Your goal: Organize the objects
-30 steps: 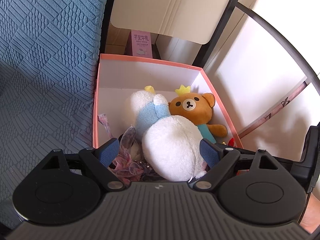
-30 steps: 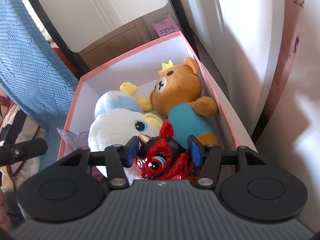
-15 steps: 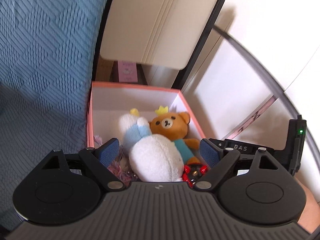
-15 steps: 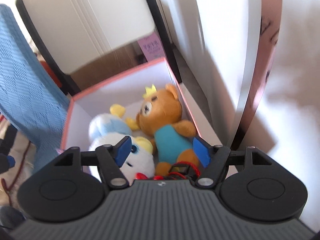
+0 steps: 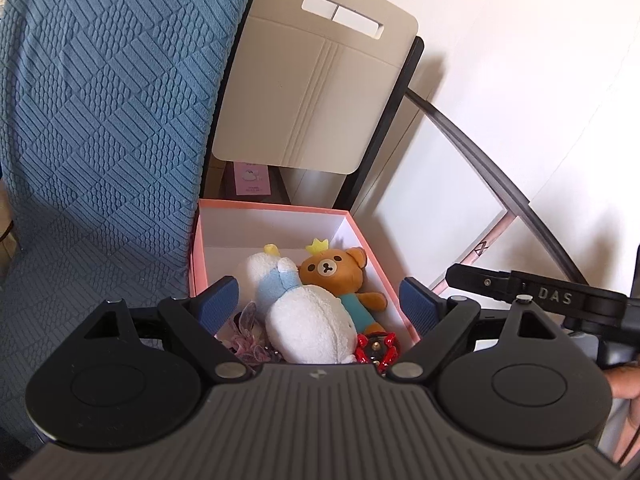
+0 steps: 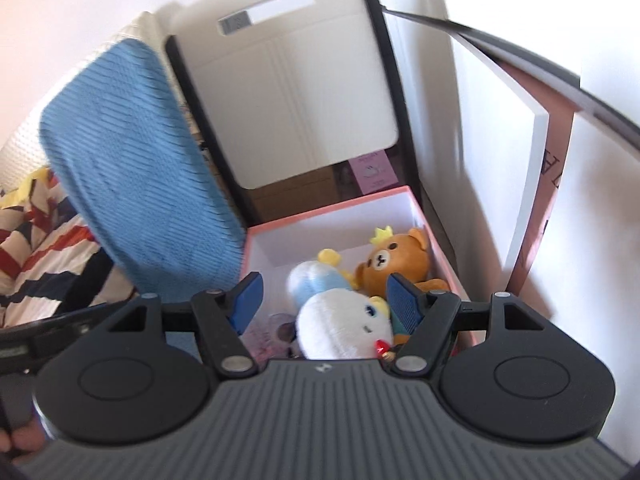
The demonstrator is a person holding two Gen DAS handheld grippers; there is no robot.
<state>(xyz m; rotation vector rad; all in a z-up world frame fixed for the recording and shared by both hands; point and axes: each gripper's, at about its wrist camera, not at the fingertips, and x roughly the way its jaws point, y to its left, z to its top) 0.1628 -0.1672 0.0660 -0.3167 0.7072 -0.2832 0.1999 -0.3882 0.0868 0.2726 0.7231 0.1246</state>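
White plush duck [image 5: 308, 320] lay lengthwise in the pink box [image 5: 272, 210], head toward its near end, well below both empty, spread grippers: left gripper [image 5: 320, 300], right gripper [image 6: 325, 300].

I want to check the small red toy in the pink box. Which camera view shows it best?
The left wrist view shows it best: the red toy lies sharp at the near end of the pink box, beside the white plush. In the right wrist view, only a small blurred red bit shows behind the white plush.
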